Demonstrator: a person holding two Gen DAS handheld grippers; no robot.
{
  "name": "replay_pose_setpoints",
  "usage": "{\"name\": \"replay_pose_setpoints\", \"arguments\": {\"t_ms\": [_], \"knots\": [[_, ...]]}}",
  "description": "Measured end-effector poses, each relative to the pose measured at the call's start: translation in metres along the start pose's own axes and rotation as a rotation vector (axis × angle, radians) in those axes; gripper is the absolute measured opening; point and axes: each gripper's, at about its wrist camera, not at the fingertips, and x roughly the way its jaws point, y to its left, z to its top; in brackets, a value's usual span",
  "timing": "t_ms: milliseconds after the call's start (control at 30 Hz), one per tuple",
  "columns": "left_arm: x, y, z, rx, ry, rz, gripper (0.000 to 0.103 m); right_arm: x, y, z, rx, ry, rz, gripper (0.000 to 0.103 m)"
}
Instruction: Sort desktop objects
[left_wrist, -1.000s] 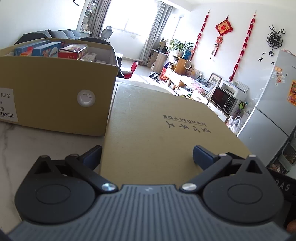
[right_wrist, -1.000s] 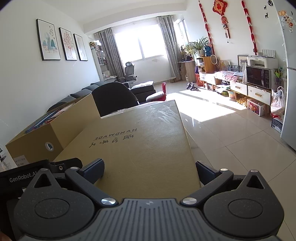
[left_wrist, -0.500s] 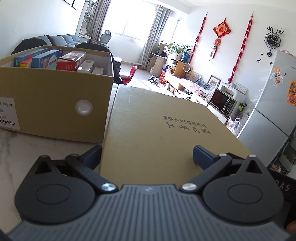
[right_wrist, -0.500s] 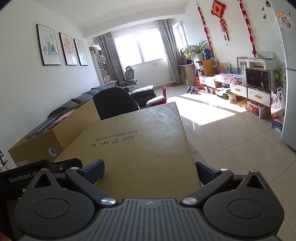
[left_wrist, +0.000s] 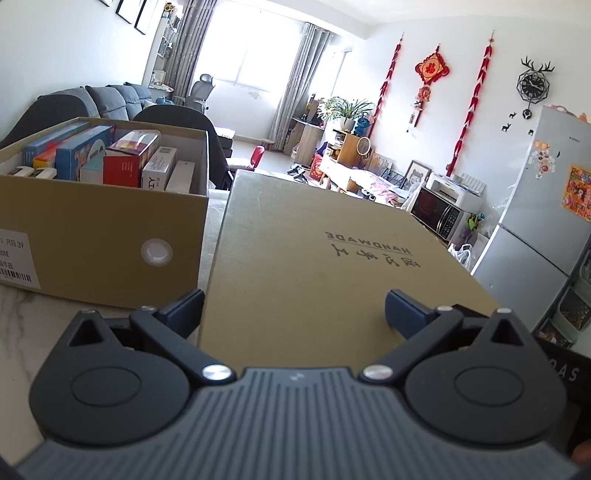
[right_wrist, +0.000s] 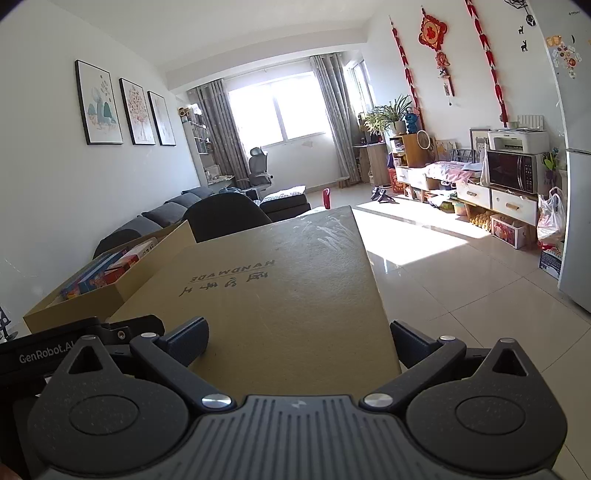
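Observation:
A flat brown cardboard lid (left_wrist: 314, 258) printed "HANDMADE" fills the middle of both views and is held off the table. My left gripper (left_wrist: 295, 310) clamps its near end, fingers spread wide, with the left finger at the lid's left edge. My right gripper (right_wrist: 297, 338) holds the same lid (right_wrist: 280, 295) across its width. The left gripper's body (right_wrist: 74, 347) shows at the left of the right wrist view. Left of the lid stands an open cardboard box (left_wrist: 103, 236), also visible as the box (right_wrist: 110, 291), packed with several small cartons and books.
The box rests on a white marble table (left_wrist: 29, 332). Beyond the table are a dark chair (right_wrist: 229, 214) and a grey sofa (left_wrist: 110, 99). A fridge (left_wrist: 535, 221) stands at the right, with tiled floor (right_wrist: 461, 277) below the lid's right side.
Both grippers have risen with the lid between them. The box now sits lower in view, and its contents show more.

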Motion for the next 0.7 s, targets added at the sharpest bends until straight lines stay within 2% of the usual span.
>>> {"name": "replay_pose_setpoints", "arguments": {"t_ms": [700], "knots": [[-0.04, 0.007, 0.047, 0.019, -0.162, -0.023, 0.103, -0.038, 0.039, 0.053, -0.046, -0.138, 0.042, 0.103]]}}
